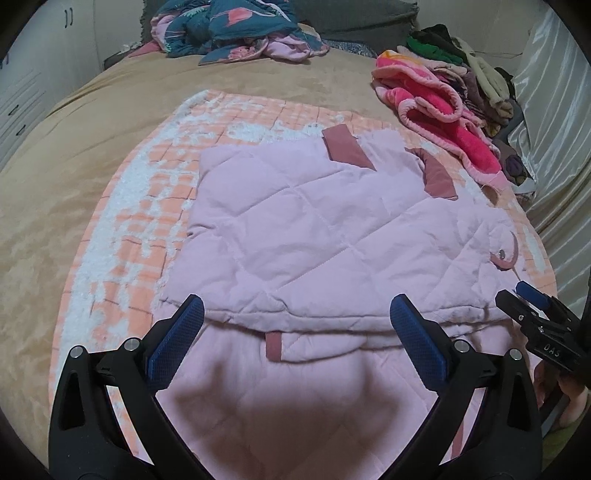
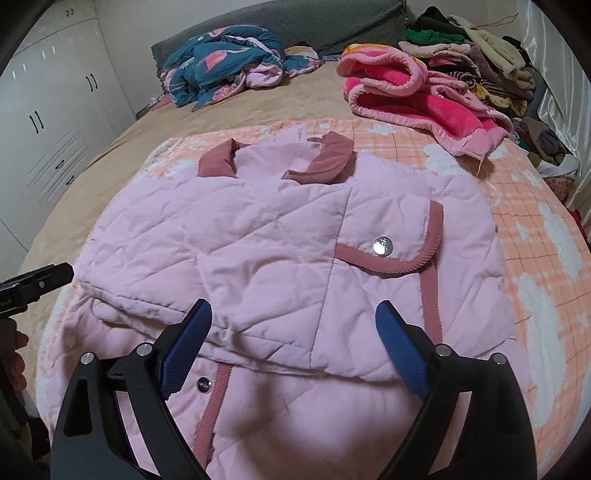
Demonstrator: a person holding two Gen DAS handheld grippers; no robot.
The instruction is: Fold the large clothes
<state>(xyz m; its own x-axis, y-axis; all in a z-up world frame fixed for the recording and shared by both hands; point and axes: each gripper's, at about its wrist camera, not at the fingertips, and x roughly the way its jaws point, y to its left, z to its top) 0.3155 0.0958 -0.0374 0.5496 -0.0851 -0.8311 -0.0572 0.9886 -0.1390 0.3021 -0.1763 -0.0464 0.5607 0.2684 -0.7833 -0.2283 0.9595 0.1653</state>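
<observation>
A pale pink quilted jacket [image 1: 314, 221] [image 2: 277, 240] with dusty-rose collar and trim lies on a peach-and-white checked blanket [image 1: 147, 192] [image 2: 535, 229] on the bed. Its upper part is folded over the lower part, and a snap-button pocket flap faces up. My left gripper [image 1: 297, 302] hovers over the near fold edge, open, with nothing between its blue pads. My right gripper [image 2: 293, 306] is also open above the fold edge, close to the pocket. Each gripper shows at the edge of the other's view: the right gripper [image 1: 535, 317] and the left gripper [image 2: 37, 284].
A bright pink fleece blanket [image 1: 443, 122] [image 2: 406, 96] lies crumpled at the far right beside a pile of mixed clothes [image 1: 480, 74] [image 2: 480, 55]. A teal floral quilt [image 1: 229, 29] [image 2: 221, 62] sits by the grey headboard [image 2: 314, 22]. White wardrobes [image 2: 48, 110] stand to the left.
</observation>
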